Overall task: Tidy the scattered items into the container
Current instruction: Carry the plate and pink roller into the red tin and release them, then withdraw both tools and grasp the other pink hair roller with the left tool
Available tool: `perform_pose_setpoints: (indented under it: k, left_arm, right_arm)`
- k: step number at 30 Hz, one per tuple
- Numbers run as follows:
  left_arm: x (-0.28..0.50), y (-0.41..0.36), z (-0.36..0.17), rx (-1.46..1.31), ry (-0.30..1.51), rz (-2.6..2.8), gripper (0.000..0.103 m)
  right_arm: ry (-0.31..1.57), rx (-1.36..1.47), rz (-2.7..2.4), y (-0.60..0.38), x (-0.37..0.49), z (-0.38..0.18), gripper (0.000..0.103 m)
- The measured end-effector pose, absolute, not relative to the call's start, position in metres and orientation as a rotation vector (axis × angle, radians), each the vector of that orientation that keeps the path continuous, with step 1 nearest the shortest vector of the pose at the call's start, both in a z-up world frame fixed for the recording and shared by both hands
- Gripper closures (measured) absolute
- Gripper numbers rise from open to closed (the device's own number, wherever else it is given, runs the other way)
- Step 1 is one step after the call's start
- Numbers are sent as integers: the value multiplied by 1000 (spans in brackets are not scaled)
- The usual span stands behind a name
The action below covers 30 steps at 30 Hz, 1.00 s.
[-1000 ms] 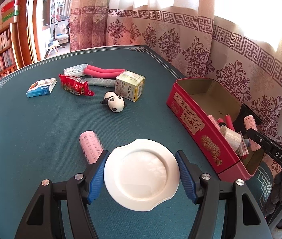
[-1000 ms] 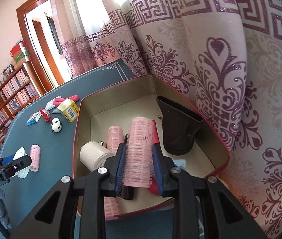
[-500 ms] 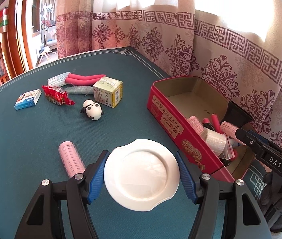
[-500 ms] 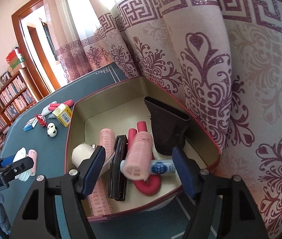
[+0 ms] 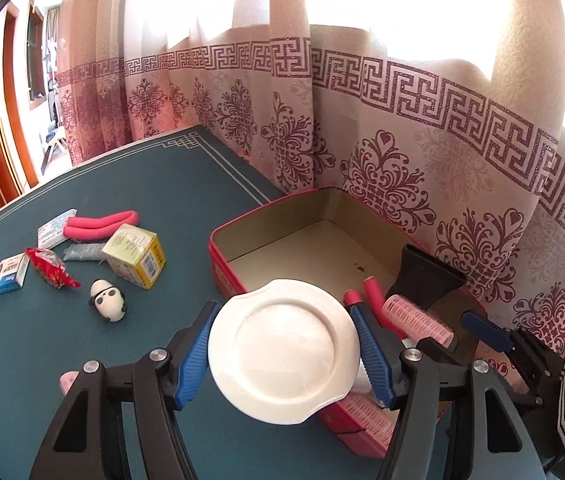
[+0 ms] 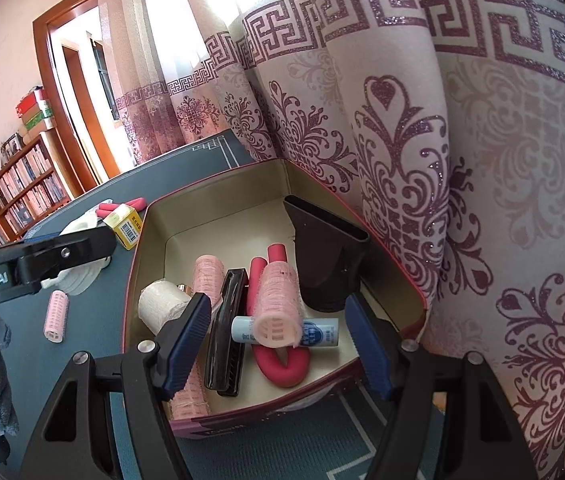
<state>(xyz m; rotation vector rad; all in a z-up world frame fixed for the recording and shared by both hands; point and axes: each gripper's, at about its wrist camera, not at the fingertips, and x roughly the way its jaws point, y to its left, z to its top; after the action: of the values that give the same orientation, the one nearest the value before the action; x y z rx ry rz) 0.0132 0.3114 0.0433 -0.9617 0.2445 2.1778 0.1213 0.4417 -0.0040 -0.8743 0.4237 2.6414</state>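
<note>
Beneath the spread, empty right gripper (image 6: 274,344), the red tin (image 6: 150,216) holds pink rollers (image 6: 278,300), a black comb (image 6: 226,328), a red foam curler (image 6: 282,364), a white tube (image 6: 318,332), a gauze roll (image 6: 160,310) and a black nozzle (image 6: 326,256). The left gripper (image 5: 282,356) pinches a white plate (image 5: 282,352) over the tin's near edge. Only its view shows the panda toy (image 5: 107,300), ahead-left on the table (image 5: 162,184).

Tin's (image 5: 266,216) far half clear — near cluttered.
</note>
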Motion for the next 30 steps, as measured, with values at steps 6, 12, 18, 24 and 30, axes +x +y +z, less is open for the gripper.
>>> perform_pose_setpoints:
  k: [6, 12, 18, 24, 30]
  left_arm:
    - [10, 352, 35, -976, 290, 2110, 35]
    - [7, 360, 39, -970, 259, 2099, 35]
    - [2, 348, 34, -1003, 241, 2115, 35]
    - [-2, 330, 30, -1031, 220, 2138, 35]
    - [-7, 308, 25, -1067, 187, 2174, 35]
  right_arm:
    - [392, -848, 2647, 441, 124, -1, 29]
    - [406, -837, 2638, 445, 125, 0, 29]
    - [409, -844, 2644, 441, 123, 0, 29]
    - [408, -828, 2656, 436, 124, 4, 28]
    - [403, -816, 2671, 428, 124, 9, 27]
